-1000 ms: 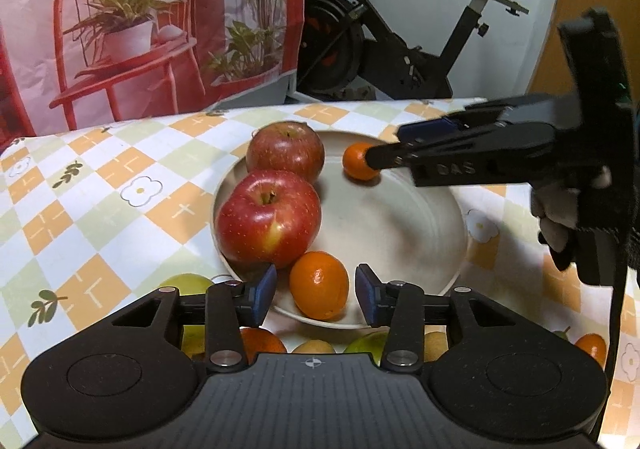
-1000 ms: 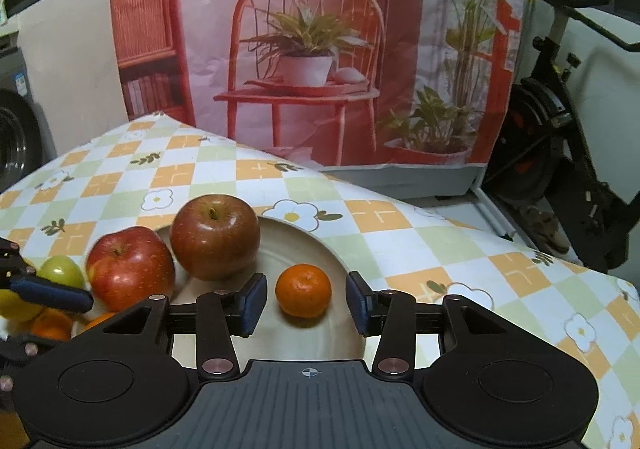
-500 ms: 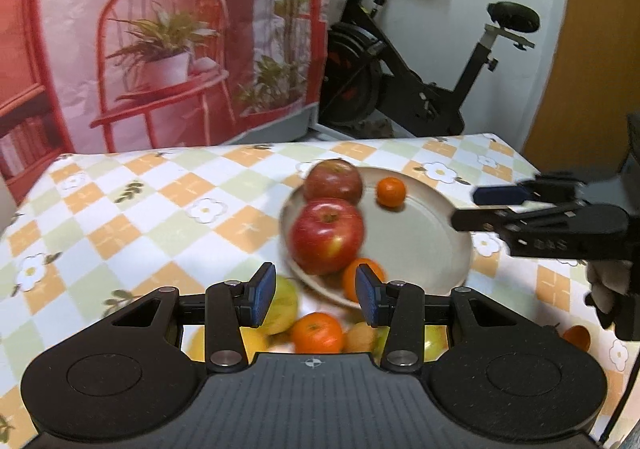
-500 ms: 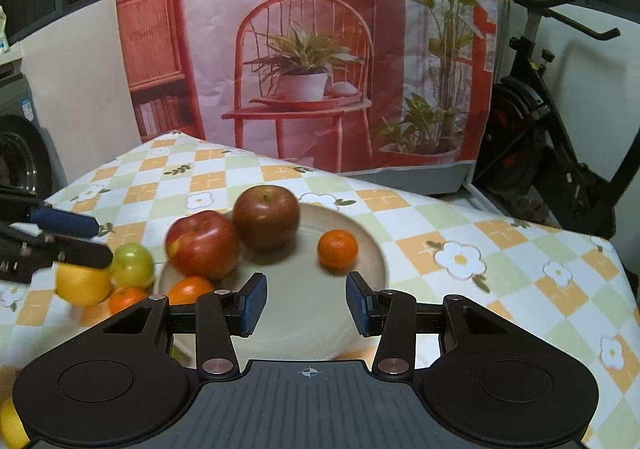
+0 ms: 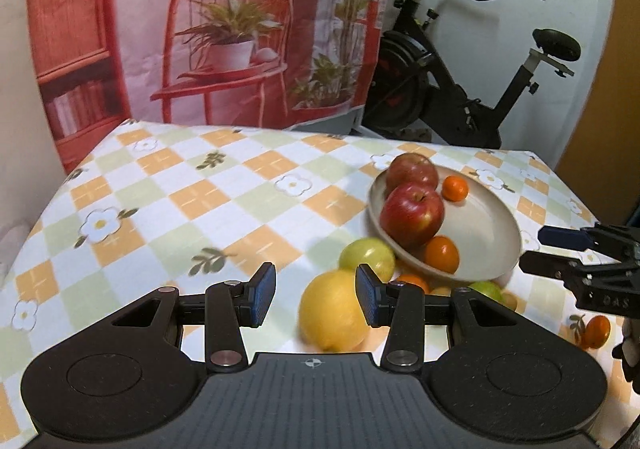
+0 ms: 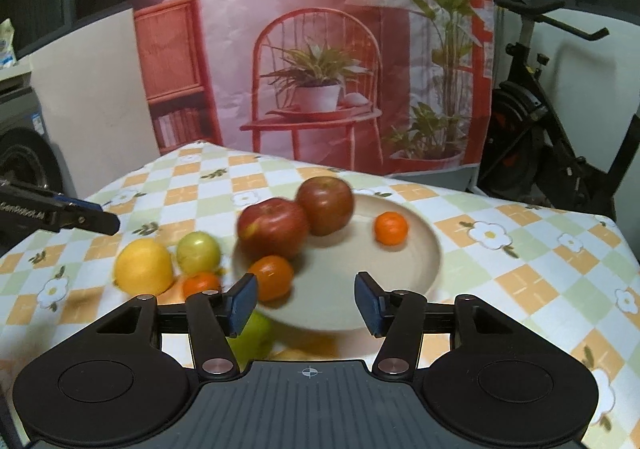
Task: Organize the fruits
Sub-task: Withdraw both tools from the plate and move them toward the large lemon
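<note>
A round, shallow, cream-coloured plate [image 6: 424,249] sits on a table covered by a checked cloth [image 5: 208,201] of orange, pale green and white squares with printed flowers and leaves. On the plate lie two glossy red apples touching each other, the brighter one [image 5: 412,213] nearer the cameras and a darker, duller one [image 5: 411,172] behind it. A small tangerine [image 6: 391,228] rests alone toward the plate's far side, and a larger orange [image 6: 271,277] lies at the near rim beneath the bright apple. Off the plate, on the cloth just beside it, lie a big yellow lemon [image 5: 332,312], a yellow-green apple [image 5: 367,259], another small orange [image 6: 201,285] and a green fruit [image 6: 252,335] partly hidden behind the right gripper's finger. A further tangerine [image 5: 597,331] sits apart near the table's edge in the left wrist view. The left gripper [image 5: 316,295] hangs above the cloth with its blue pads apart and nothing pinched; the lemon shows behind the gap, untouched. The right gripper [image 6: 306,303] is above the plate's near edge, its jaws opening, with nothing between them. The right wrist view is blurred over the fruit.
</note>
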Available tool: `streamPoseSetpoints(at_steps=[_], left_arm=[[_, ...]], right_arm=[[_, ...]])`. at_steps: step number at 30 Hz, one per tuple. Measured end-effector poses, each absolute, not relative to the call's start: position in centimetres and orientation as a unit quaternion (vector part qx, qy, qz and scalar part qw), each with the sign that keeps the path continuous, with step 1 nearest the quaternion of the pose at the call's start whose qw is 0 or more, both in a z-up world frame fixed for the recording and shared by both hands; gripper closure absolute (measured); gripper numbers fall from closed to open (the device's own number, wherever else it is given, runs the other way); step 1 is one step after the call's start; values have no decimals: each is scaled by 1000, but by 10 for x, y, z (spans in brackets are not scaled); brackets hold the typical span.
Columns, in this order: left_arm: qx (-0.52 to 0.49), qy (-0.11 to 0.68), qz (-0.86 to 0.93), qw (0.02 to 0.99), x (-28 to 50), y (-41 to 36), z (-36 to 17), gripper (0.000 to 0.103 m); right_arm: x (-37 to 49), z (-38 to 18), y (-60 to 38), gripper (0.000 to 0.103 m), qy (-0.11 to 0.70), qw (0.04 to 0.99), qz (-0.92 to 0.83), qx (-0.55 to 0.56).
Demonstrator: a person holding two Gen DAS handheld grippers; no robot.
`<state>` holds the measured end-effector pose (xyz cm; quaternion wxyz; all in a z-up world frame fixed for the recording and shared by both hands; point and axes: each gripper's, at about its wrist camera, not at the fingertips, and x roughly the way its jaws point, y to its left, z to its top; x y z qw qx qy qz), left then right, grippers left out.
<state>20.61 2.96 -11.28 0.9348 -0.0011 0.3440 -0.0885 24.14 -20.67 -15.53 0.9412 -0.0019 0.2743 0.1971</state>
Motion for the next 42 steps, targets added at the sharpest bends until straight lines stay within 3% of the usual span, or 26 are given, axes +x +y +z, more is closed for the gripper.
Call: streamPoseSetpoints(at_steps=[13, 30, 42], left_arm=[[-54, 353, -68, 932, 168, 56, -121, 56], [-21, 338, -117, 934, 108, 21, -140, 57], [-40, 342, -110, 932, 109, 30, -150, 57]], right_arm=[[193, -162, -191, 52, 290, 938, 190, 16], [128, -165, -173, 51, 310, 928, 204, -42], [123, -165, -160, 47, 308, 923, 219, -68]])
